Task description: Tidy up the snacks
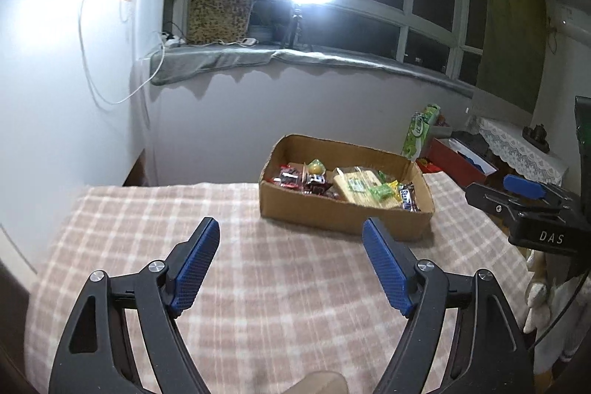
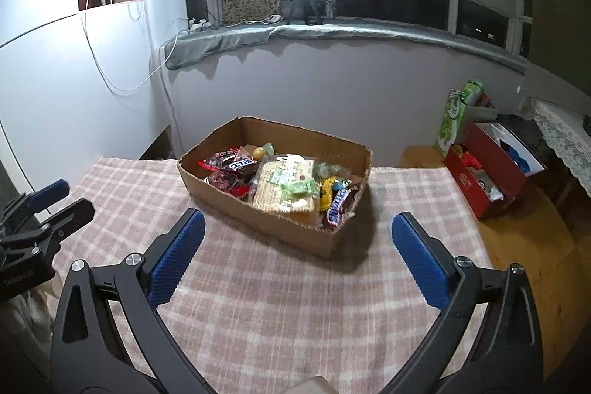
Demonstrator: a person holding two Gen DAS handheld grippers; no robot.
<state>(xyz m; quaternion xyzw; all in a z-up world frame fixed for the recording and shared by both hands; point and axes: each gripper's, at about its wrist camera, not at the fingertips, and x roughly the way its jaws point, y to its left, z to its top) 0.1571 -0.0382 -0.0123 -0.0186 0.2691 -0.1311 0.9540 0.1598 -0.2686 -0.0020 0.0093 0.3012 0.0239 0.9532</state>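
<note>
Cardboard box (image 2: 291, 228) heaped with bright wrapped snacks (image 2: 284, 181); both tongs apart, empty.

A brown cardboard box (image 2: 295, 228) sits on a pink-and-white plaid cloth (image 2: 295, 312); blue-padded black fingers (image 2: 177, 257).

The white letters "DAS" stand on the black body of the right gripper (image 1: 524, 194) at the right edge of the left wrist view, while the print on the snack wrappers (image 2: 338, 205) in the cardboard box (image 2: 280, 228) is too blurred to read.
</note>
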